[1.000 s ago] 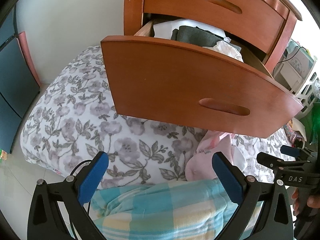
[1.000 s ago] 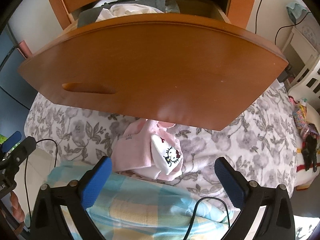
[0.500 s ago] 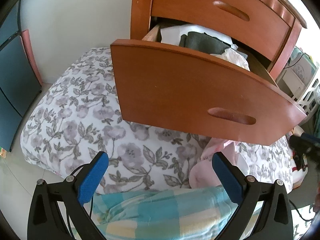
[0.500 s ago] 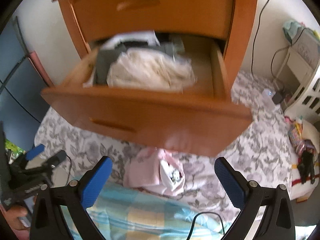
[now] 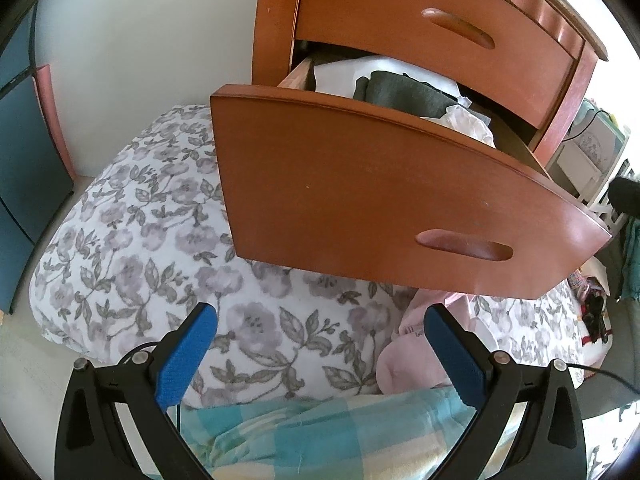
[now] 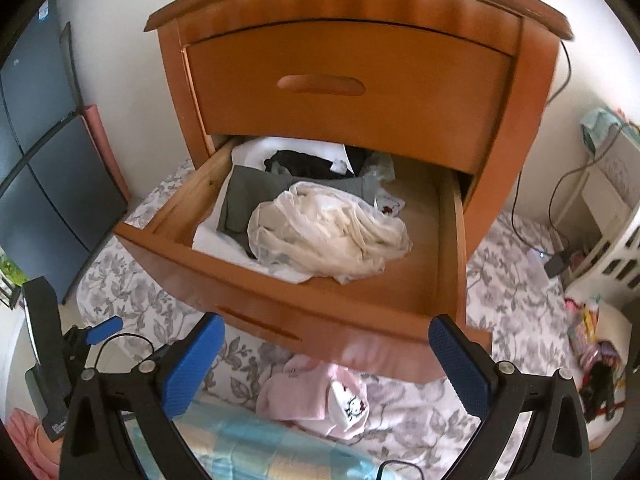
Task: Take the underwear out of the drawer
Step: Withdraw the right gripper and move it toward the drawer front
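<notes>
I hold both grippers, left (image 5: 318, 354) and right (image 6: 326, 364), spread wide and empty before the open drawer (image 6: 320, 316) (cream underwear (image 6: 328, 236) heaped atop grey cloth (image 6: 244, 200)).

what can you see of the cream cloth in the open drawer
The cream cloth is a thin, slightly sheer, crumpled bundle, off-white with many soft folds. It lies loose on top of the pile in the drawer, toward the front and middle, resting on a grey garment and white fabric. The wooden floor to its right is bare. From the left wrist view only its top shows above the drawer front. Neither gripper touches it.
</notes>
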